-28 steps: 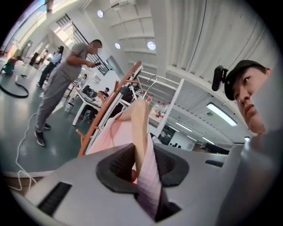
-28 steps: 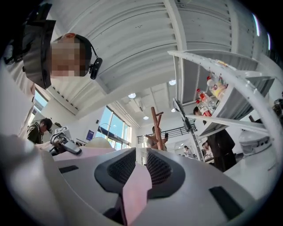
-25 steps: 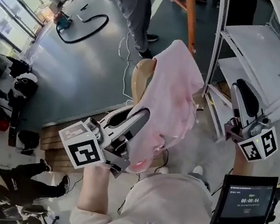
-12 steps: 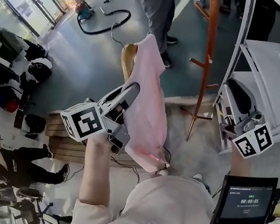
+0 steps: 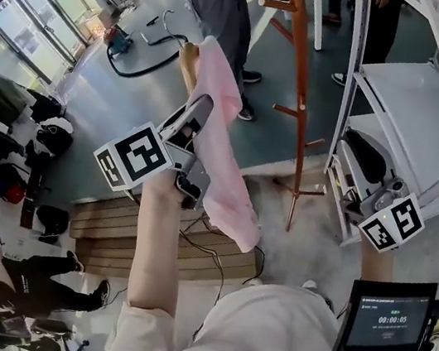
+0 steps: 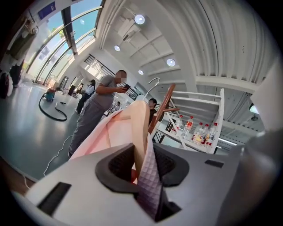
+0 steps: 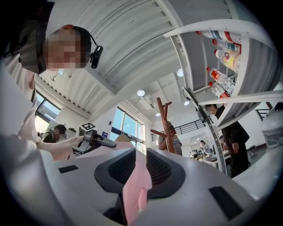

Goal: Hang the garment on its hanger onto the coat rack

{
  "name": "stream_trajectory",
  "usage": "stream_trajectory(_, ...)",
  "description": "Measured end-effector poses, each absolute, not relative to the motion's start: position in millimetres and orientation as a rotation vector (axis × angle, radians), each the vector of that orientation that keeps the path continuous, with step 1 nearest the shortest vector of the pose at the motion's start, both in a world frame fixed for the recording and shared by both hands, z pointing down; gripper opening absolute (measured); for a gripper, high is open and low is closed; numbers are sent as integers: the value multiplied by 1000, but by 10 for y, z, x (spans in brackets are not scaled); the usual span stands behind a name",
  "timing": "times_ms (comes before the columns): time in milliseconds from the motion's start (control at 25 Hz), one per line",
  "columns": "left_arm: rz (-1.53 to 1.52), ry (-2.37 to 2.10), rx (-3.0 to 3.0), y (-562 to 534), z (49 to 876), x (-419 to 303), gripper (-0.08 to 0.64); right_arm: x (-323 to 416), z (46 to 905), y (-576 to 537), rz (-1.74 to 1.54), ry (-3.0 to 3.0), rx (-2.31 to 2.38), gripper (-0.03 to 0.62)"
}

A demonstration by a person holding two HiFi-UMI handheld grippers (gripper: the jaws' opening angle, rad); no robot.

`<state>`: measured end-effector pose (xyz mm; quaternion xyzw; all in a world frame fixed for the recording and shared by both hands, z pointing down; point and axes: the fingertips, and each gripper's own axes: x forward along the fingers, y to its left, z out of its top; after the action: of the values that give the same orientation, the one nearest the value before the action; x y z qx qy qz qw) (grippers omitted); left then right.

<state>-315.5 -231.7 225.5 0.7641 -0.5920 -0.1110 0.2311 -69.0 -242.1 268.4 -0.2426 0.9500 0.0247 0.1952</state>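
Note:
A pink garment [image 5: 223,154] hangs on a wooden hanger [image 5: 190,58], held up at the middle of the head view. My left gripper [image 5: 200,108] is shut on the hanger's shoulder through the cloth. In the left gripper view the hanger [image 6: 140,123] stands between the closed jaws of the left gripper [image 6: 142,154], and its metal hook [image 6: 152,82] rises beyond it. The brown wooden coat rack [image 5: 297,83] stands just right of the garment, apart from it. My right gripper [image 5: 359,146] is shut, holding nothing, low by the white shelf. The same rack [image 7: 166,123] shows ahead of the right gripper [image 7: 140,165].
A white shelf unit [image 5: 403,85] fills the right side, with bottles [image 6: 194,130] on it. A person in grey trousers [image 5: 216,2] stands behind the rack. A hose [image 5: 140,51] lies on the floor and a wooden pallet [image 5: 111,219] sits below my left arm.
My left gripper has lifted the hanger and garment higher and further out, toward the coat rack, which has come into view. The right gripper stays by the shelf.

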Motion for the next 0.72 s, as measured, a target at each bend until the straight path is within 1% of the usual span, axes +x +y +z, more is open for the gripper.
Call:
stream_trajectory(280, -305, -1622, 2121, -2944, 2025, -2504, 94, -139, 2652, -2619, 85, 2640, -724, 81)
stream_trajectory(720, -218, -1606, 2120, -3448, 2128, -2011, 94, 217, 2745, -2668, 73, 2595, -818, 81)
